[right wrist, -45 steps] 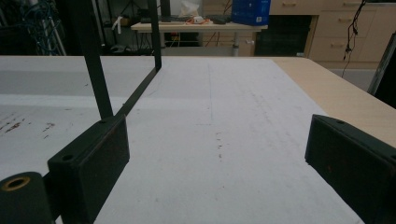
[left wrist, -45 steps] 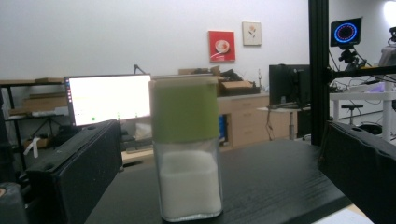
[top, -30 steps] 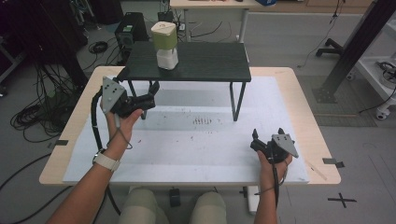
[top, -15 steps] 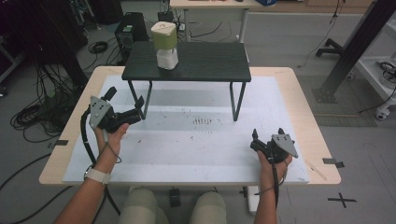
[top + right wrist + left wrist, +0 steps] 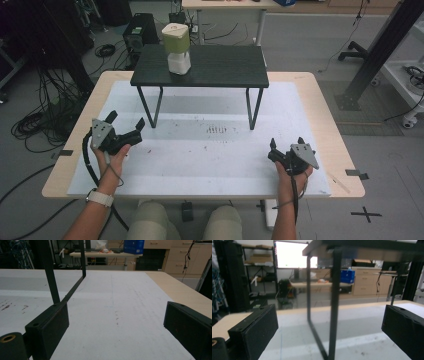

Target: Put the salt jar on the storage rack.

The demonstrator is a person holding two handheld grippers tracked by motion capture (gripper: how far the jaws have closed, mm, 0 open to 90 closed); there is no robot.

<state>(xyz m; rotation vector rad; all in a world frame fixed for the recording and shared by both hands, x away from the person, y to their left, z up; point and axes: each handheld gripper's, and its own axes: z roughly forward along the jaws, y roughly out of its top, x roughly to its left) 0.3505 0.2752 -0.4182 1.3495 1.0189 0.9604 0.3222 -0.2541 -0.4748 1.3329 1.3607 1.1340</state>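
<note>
Both tools wide apart and empty, left tool (image 5: 126, 121) near stand leg (image 5: 158, 107), right tool (image 5: 287, 143) well apart

My left gripper (image 5: 125, 121) is lower and closer to me now, jaws apart, off the small black table's (image 5: 200, 67) leg.

Ahead of my left gripper (image 5: 125, 131) the small black bench's (image 5: 200, 67) near left leg (image 5: 334, 305) stands right between the spread jaws, blocking a straight push. My right gripper (image 5: 286, 145) faces bare white mat (image 5: 120, 315), with the bench's right legs (image 5: 51, 277) off to its left. Under the bench top I see an open passage.
</note>
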